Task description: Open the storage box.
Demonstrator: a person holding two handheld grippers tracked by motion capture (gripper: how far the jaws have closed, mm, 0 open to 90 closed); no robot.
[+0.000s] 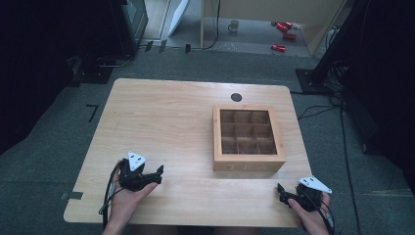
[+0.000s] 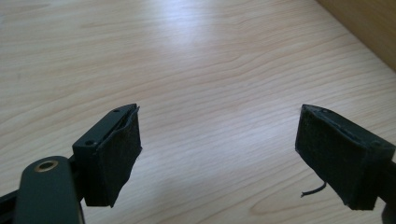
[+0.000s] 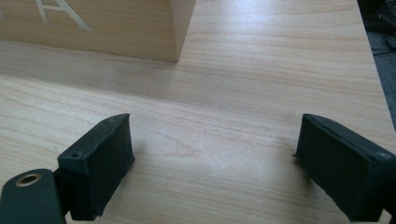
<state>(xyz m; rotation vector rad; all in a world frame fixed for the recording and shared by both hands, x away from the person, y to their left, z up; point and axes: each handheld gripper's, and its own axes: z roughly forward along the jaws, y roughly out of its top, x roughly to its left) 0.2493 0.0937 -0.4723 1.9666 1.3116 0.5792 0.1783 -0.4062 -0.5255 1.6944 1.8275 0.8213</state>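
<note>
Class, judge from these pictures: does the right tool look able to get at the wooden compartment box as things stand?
Probably yes. The right tool is open, and bare table lies between it and the wooden box.

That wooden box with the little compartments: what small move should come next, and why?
Probably ease the right tool forward toward the wooden box. Both tools, left tool included, are open and hold nothing, and the box lies just ahead of the right one.

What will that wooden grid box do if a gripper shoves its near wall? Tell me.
The wooden box looks rigid, so it should slide rather than flex. Its low, wide shape makes tipping unlikely. On the smooth table it may skid or turn if pushed off-centre.
</note>
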